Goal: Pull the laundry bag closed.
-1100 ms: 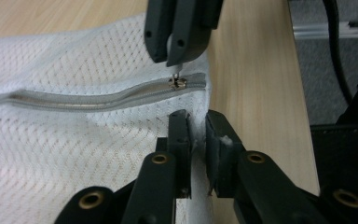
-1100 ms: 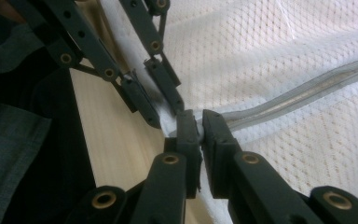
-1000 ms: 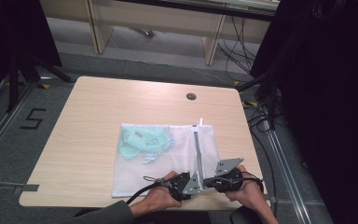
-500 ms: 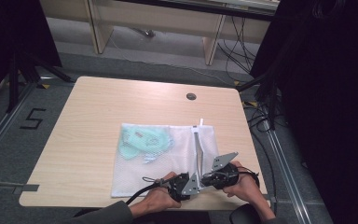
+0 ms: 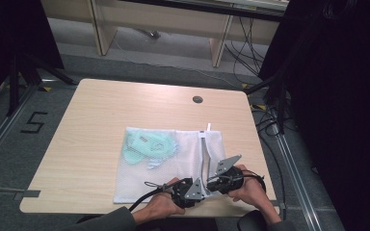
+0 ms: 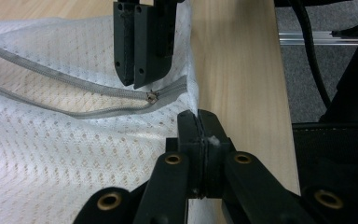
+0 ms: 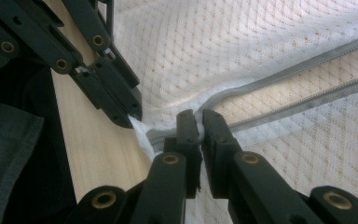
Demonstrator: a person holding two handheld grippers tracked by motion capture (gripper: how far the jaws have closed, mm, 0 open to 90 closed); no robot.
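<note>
A white mesh bag (image 5: 183, 159) lies flat on the wooden table (image 5: 96, 120), with a mint-green garment (image 5: 149, 146) inside its left half. Its grey zipper (image 5: 203, 154) runs toward me and stands open along most of its length (image 6: 51, 88). At the bag's near edge my left gripper (image 5: 198, 190) (image 6: 199, 119) is shut on the mesh hem just beside the zipper's end. My right gripper (image 5: 211, 183) (image 7: 198, 117) meets it there, jaws closed at the small metal zipper pull (image 6: 153, 96). Both hands rest at the table's front edge.
A round cable hole (image 5: 197, 99) sits near the table's far edge. The right table edge (image 6: 279, 93) runs close to the grippers, with black cables (image 5: 270, 120) and a floor rail beyond it. A "5" mark (image 5: 33, 122) is on the floor at left.
My right gripper has slid left along the near edge to the zipper's end, closing up against the left gripper. The left gripper and the bag have stayed put.
</note>
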